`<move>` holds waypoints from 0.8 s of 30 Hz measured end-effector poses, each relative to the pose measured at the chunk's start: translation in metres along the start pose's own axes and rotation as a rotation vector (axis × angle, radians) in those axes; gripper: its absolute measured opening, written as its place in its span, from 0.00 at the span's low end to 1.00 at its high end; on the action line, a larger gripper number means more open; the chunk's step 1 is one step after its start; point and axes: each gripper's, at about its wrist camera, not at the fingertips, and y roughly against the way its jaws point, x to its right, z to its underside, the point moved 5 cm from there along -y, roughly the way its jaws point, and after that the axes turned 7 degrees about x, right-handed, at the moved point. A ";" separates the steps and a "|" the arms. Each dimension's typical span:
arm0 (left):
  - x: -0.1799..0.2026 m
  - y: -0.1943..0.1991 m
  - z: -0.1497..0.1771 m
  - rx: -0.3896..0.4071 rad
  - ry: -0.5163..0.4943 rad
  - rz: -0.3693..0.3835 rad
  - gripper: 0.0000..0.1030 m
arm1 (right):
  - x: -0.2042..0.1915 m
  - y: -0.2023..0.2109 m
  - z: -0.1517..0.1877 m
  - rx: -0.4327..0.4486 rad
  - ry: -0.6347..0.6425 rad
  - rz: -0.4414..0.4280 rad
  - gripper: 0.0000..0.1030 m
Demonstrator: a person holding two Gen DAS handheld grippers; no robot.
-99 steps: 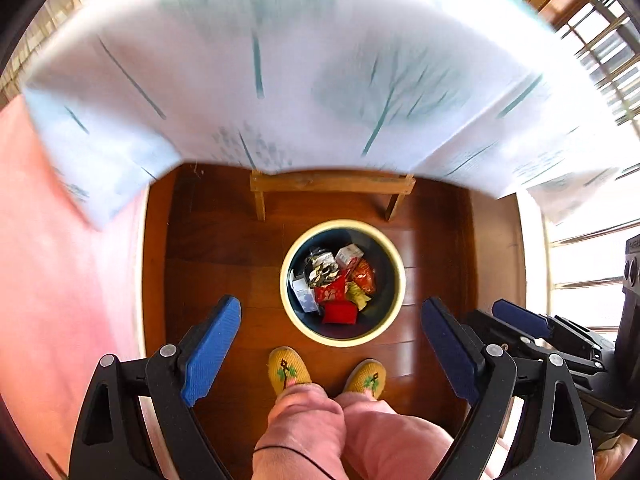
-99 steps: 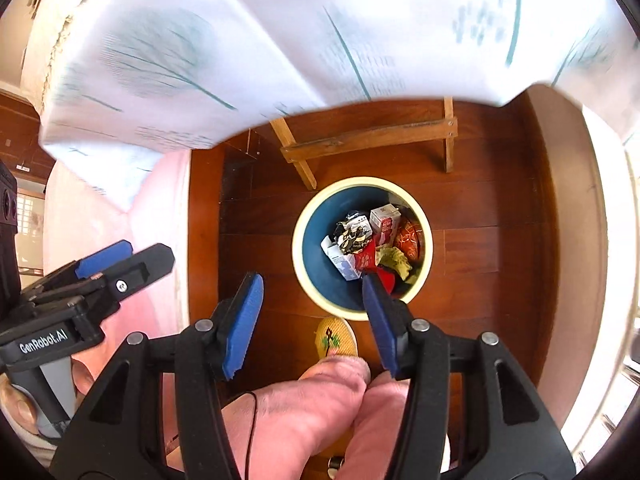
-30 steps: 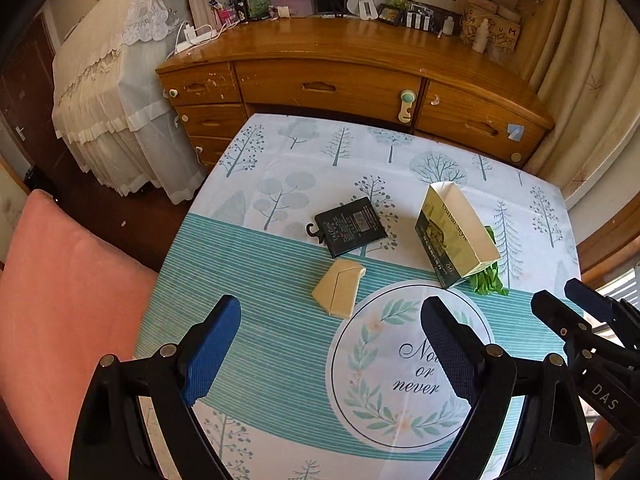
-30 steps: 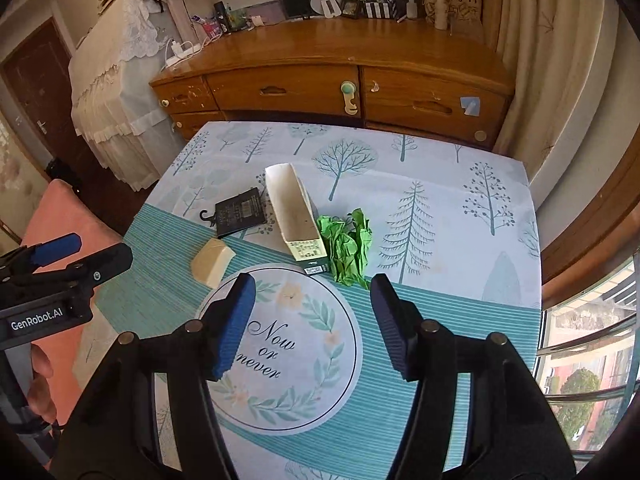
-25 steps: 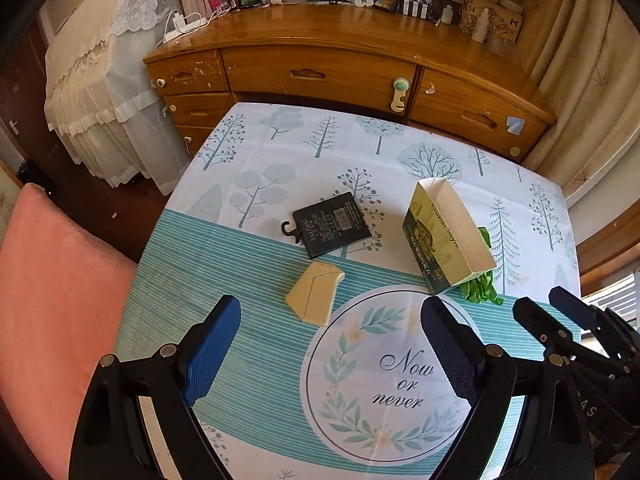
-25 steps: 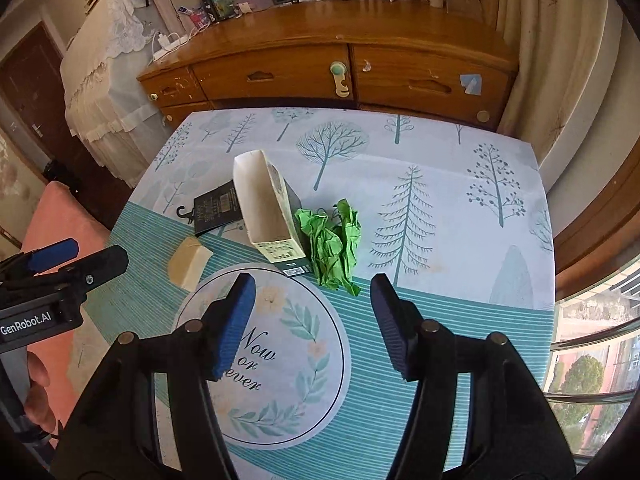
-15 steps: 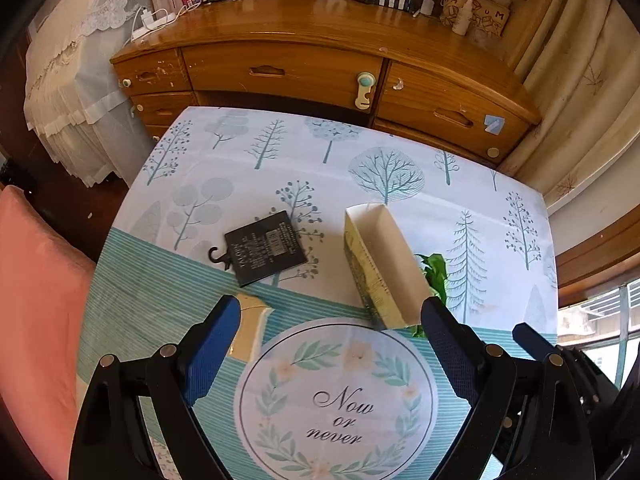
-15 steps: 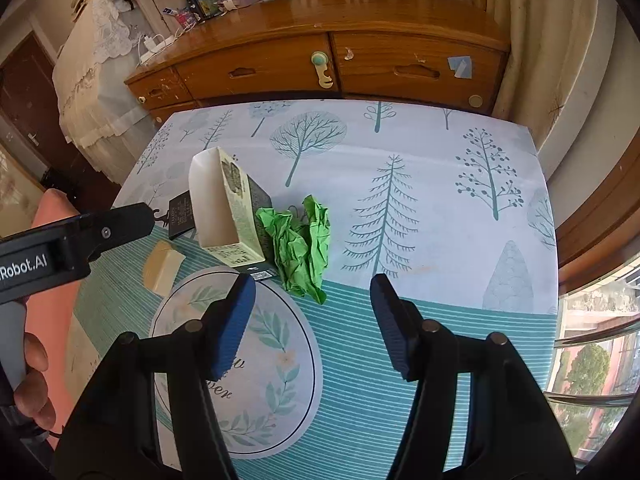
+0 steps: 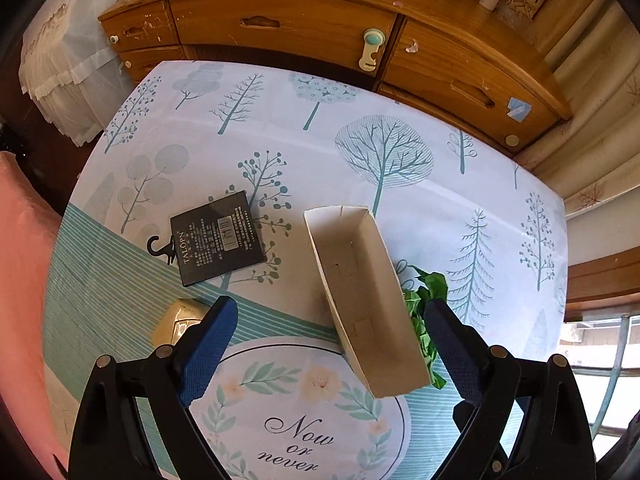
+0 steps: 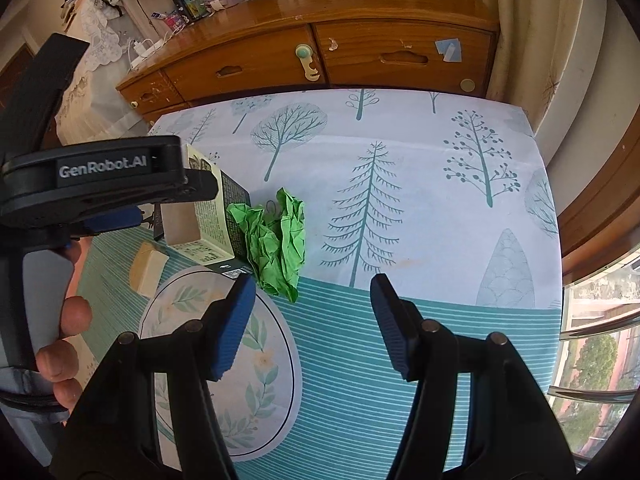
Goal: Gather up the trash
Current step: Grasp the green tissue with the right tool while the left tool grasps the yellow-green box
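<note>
- Left tool: jaws spread wide, nothing gripped; it is aimed straight down at the worktop.
- Beside and partly behind its left pad, a small beige folded packet is seen lying flat.
- Beyond that pad, a black flat package with white print and a barcode is seen, a hook-shaped hanger tab at its left edge.
- Between the pads, nearer the right one, an open cardboard box is seen from above, empty inside, long axis running away from the tool.
- Crumpled green paper is wedged just beside the box's right wall, just ahead of the right pad.
- Right tool: jaws held apart, nothing between them; only striped cloth is seen in the gap.
- In the right wrist view the green paper lies just beyond the left pad, touching the box; the left tool's body is hung over the box, with fingers seen on its handle.
- A wooden dresser is seen beyond the worktop.
</note>
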 end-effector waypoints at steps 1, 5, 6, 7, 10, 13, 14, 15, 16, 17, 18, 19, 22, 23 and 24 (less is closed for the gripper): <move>-0.001 -0.005 0.001 -0.010 0.002 -0.006 0.90 | -0.002 -0.002 0.000 -0.002 0.003 -0.002 0.55; -0.010 -0.019 0.006 -0.038 0.021 -0.019 0.57 | -0.009 -0.011 -0.001 -0.009 0.016 -0.016 0.55; -0.011 -0.022 0.008 -0.045 0.019 -0.020 0.54 | -0.011 -0.014 -0.001 -0.015 0.020 -0.019 0.55; -0.013 -0.024 0.010 -0.050 0.021 -0.012 0.48 | -0.013 -0.018 0.000 -0.020 0.022 -0.021 0.55; -0.022 -0.020 0.014 -0.027 0.021 0.004 0.42 | -0.018 -0.032 0.000 -0.039 0.031 -0.030 0.55; -0.032 -0.011 0.016 -0.011 0.015 0.009 0.32 | -0.024 -0.046 0.001 -0.059 0.042 -0.037 0.55; -0.036 -0.009 0.018 -0.008 0.015 0.008 0.31 | -0.026 -0.050 0.001 -0.065 0.045 -0.040 0.55; -0.040 -0.006 0.019 -0.009 0.019 0.008 0.31 | -0.029 -0.056 0.002 -0.071 0.048 -0.040 0.55; -0.045 -0.004 0.021 -0.013 0.028 0.010 0.30 | -0.030 -0.062 0.002 -0.079 0.049 -0.036 0.55; -0.049 -0.002 0.023 -0.017 0.037 0.014 0.29 | -0.031 -0.068 0.002 -0.086 0.049 -0.031 0.55; -0.053 0.001 0.025 -0.018 0.044 0.016 0.29 | -0.032 -0.074 0.002 -0.090 0.050 -0.025 0.55; -0.057 0.004 0.027 -0.016 0.047 0.017 0.28 | -0.033 -0.080 0.002 -0.095 0.052 -0.017 0.55; -0.065 0.017 0.033 -0.004 0.042 0.019 0.28 | -0.038 -0.088 0.001 -0.076 0.078 -0.007 0.44; -0.067 0.022 0.036 -0.002 0.039 0.020 0.28 | -0.041 -0.090 0.001 -0.081 0.083 -0.012 0.31; -0.068 0.027 0.039 0.000 0.034 0.021 0.28 | -0.044 -0.090 0.003 -0.082 0.086 -0.008 0.31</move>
